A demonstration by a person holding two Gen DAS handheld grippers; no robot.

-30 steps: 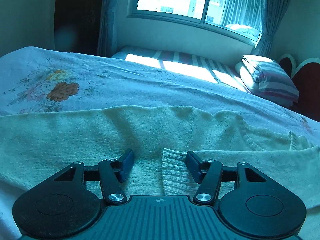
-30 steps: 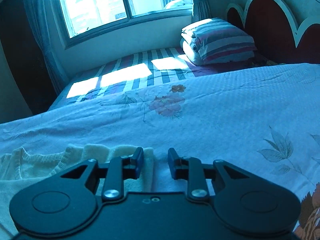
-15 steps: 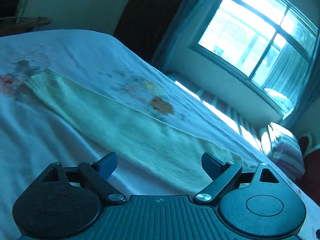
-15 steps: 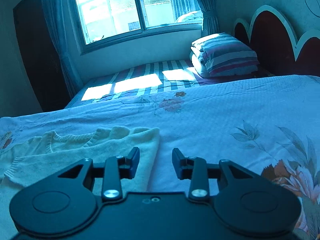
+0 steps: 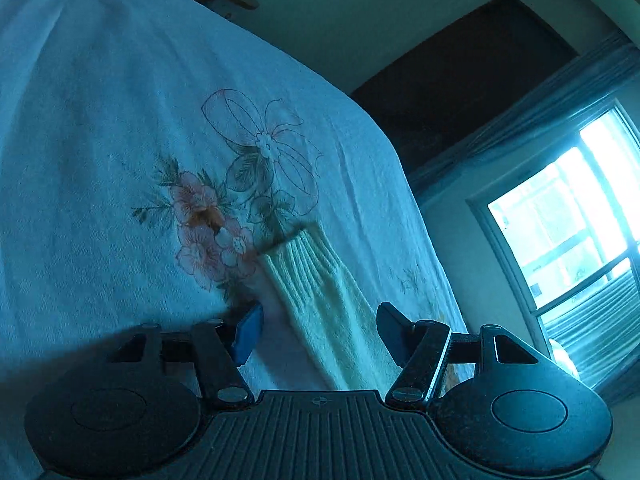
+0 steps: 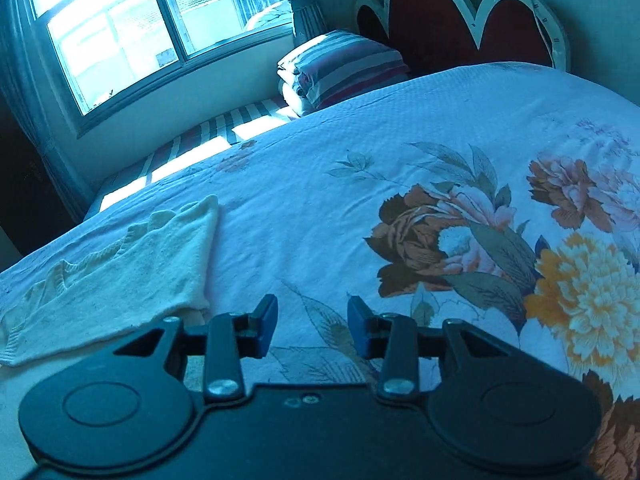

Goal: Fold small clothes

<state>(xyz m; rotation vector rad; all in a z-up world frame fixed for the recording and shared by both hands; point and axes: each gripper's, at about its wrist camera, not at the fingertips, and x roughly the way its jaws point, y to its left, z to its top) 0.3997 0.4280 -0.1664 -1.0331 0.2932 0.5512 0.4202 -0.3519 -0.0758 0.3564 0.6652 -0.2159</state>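
Note:
A pale yellow knit sweater lies flat on the bed. In the left wrist view its long sleeve (image 5: 324,300) runs away from me and ends in a ribbed cuff (image 5: 300,248). My left gripper (image 5: 318,330) is open and empty, just above the sleeve, with a jaw on either side of it. In the right wrist view the sweater's folded body (image 6: 120,268) lies at the left. My right gripper (image 6: 312,326) is open and empty over the bare bedspread, to the right of the sweater's edge.
The floral bedspread (image 6: 440,184) covers the bed. A folded striped quilt (image 6: 340,68) sits by the scalloped headboard (image 6: 460,20). A window (image 6: 140,28) is beyond the bed. A dark doorway (image 5: 460,92) stands past the bed's corner.
My left gripper swung left from the sweater's body along the sleeve to near the cuff and stayed open. My right gripper drew back and to the right off the sweater's edge.

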